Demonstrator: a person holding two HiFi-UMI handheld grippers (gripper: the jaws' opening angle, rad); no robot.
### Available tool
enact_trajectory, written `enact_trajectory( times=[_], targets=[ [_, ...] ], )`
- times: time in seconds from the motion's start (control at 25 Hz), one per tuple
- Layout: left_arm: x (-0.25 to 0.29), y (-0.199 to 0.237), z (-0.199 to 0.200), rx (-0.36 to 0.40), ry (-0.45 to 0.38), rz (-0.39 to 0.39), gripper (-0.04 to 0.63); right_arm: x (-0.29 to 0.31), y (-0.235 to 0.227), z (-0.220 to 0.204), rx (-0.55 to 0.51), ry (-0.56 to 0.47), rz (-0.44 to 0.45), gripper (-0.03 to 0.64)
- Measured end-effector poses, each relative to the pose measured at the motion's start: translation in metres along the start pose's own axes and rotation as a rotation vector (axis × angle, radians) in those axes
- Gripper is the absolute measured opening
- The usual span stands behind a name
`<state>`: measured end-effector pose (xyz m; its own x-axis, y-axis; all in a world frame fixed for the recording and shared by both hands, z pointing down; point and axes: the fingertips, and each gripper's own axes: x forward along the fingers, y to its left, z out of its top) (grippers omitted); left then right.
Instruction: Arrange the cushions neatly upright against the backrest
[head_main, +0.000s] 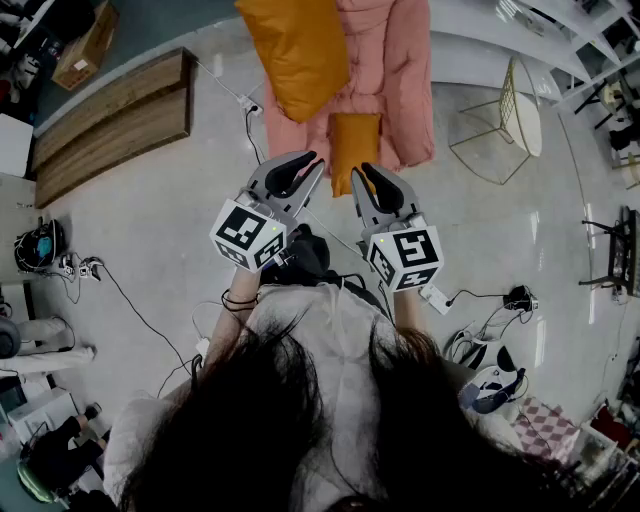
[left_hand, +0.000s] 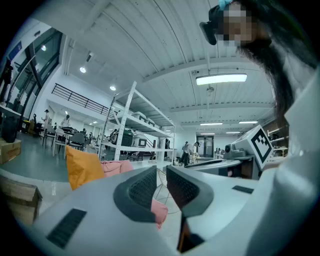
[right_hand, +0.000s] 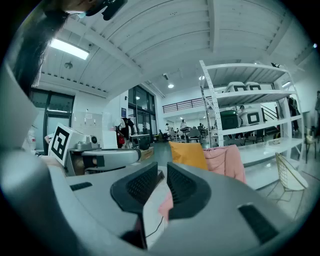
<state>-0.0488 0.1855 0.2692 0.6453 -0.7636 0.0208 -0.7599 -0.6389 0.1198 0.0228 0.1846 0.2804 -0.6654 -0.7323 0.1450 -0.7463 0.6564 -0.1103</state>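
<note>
— Well, how do the grippers stand?

— Both are held level in front of the person, side by side and apart. The left gripper (left_hand: 161, 172) has its jaws drawn almost together, with only a thin slit between the ribbed pads and nothing in it. The right gripper (right_hand: 162, 172) is the same: a narrow gap, nothing held.

— And what is just past the tips?

— From the head view, a small orange cushion (head_main: 355, 140) lies at the front of the pink sofa (head_main: 400, 80), just beyond both sets of tips and touched by neither.

— Is there a second cushion?

— Yes, a large orange cushion (head_main: 295, 50) further back on the sofa's left side. Both gripper views show it standing on edge beside the pink upholstery; whether it leans on the backrest I cannot tell.

— Anything around the sofa?

— A wire chair (head_main: 505, 115) stands to its right on the glossy floor (head_main: 150, 230), long wooden planks (head_main: 110, 115) lie well off to the left, and cables (head_main: 130, 300) trail across the floor near the person.
</note>
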Motion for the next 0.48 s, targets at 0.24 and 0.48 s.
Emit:
enact_trajectory(
  times=[0.24, 0.48],
  targets=[
    [0.002, 0.004, -0.011, -0.01, 0.031, 0.014, 0.071, 0.0, -0.008, -0.008, 0.039, 0.004, -0.011, 0.072],
    [0.006, 0.015, -0.022, -0.021, 0.064, 0.031, 0.071, 0.006, -0.023, -0.013, 0.092, -0.006, -0.02, 0.072]
  ],
)
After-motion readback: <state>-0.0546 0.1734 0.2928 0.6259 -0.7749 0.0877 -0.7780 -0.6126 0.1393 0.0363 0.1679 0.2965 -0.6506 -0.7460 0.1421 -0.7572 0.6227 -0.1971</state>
